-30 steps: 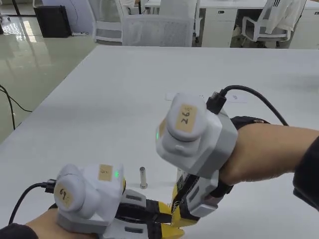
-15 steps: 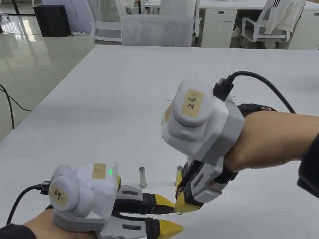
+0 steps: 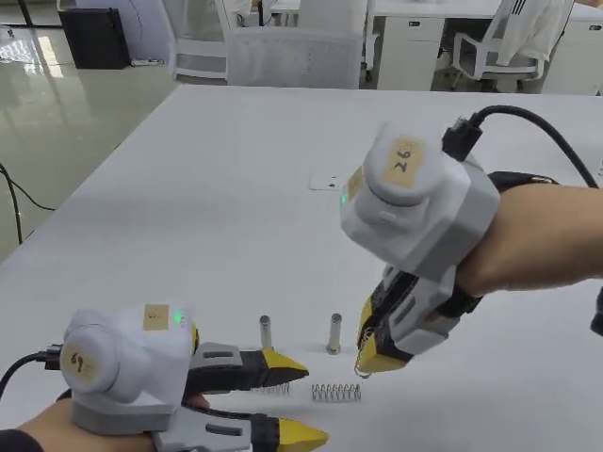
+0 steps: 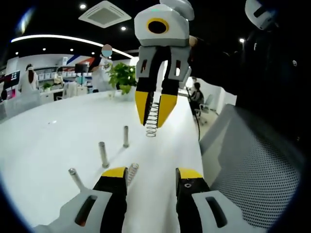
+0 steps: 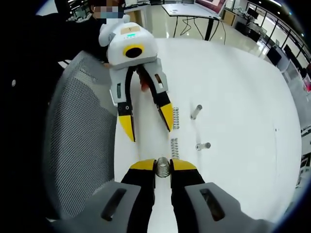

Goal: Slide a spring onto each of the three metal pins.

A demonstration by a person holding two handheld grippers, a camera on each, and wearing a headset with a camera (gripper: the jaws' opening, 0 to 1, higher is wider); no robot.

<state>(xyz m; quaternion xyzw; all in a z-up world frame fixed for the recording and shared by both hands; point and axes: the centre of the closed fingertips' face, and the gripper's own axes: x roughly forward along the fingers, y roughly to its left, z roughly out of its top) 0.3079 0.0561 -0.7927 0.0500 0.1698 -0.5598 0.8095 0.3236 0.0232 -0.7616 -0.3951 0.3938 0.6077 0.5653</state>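
Note:
My right gripper (image 3: 372,356) is shut on a small wire spring (image 3: 361,369) that hangs from its yellow tips just above the white table (image 3: 217,217). The same spring (image 5: 164,166) sits between the jaws in the right gripper view. Two upright metal pins (image 3: 265,331) (image 3: 334,332) stand just left of it. The left gripper view has three pins (image 4: 125,136) (image 4: 102,154) (image 4: 75,178) in a row. My left gripper (image 3: 300,400) is open at the near edge, holding nothing. A loose spring (image 3: 336,392) lies between the grippers, and another spring (image 4: 131,172) lies beside the left jaw.
A grey mesh chair (image 4: 252,160) (image 5: 82,131) sits close by the table's near side. A small white label (image 3: 327,182) lies mid-table. White chairs and desks (image 3: 292,56) stand beyond the far edge. The table's far half is bare.
The two grippers have drawn apart: the right one moved right and up with its spring, the left one pulled back left. A spring on the table now shows between them.

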